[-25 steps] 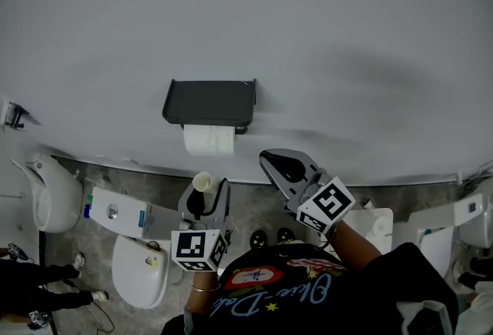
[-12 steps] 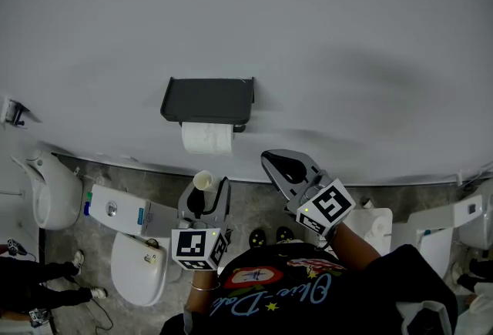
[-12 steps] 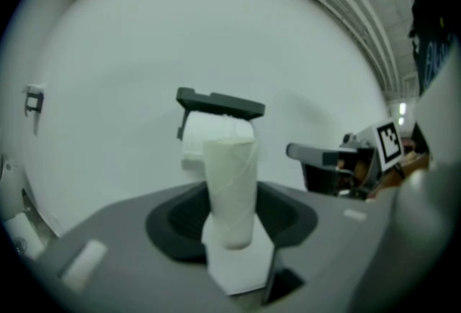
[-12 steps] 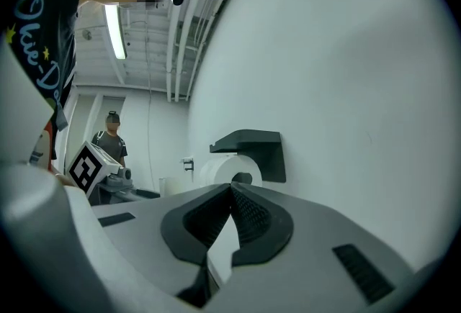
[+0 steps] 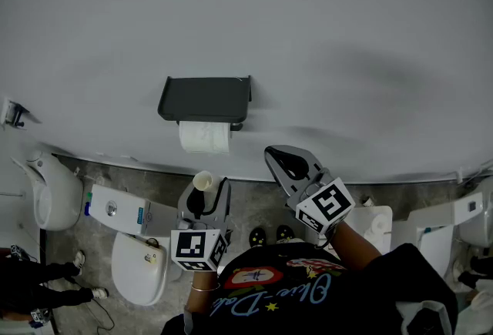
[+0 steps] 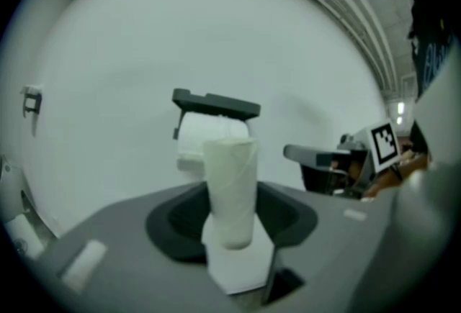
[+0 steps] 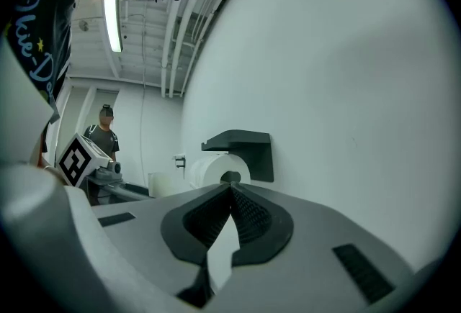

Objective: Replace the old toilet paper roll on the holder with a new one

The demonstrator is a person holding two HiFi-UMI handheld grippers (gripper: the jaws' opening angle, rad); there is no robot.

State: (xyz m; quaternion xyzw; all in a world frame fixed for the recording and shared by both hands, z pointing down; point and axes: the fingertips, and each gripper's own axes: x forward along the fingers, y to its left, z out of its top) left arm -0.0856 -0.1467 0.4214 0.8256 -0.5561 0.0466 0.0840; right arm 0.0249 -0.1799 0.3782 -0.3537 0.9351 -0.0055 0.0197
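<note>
A dark wall holder (image 5: 205,98) with a flat shelf carries a white paper roll (image 5: 205,137) beneath it. Below it, my left gripper (image 5: 206,191) is shut on a pale cardboard tube (image 5: 202,182); the tube (image 6: 230,186) stands upright between the jaws, in front of the holder (image 6: 215,103) and roll (image 6: 196,144). My right gripper (image 5: 282,162) is shut and empty, to the right of and below the holder. Its closed jaws (image 7: 232,193) point at the roll (image 7: 216,170) under the holder (image 7: 242,145).
The pale wall fills most of the head view. On the floor below stand a white toilet (image 5: 140,269) with its cistern (image 5: 115,210), a urinal (image 5: 52,193) at left and another fixture (image 5: 376,227) at right. A person (image 7: 106,136) stands farther back.
The right gripper has tilted slightly toward the wall. The left gripper has kept still with the tube in it.
</note>
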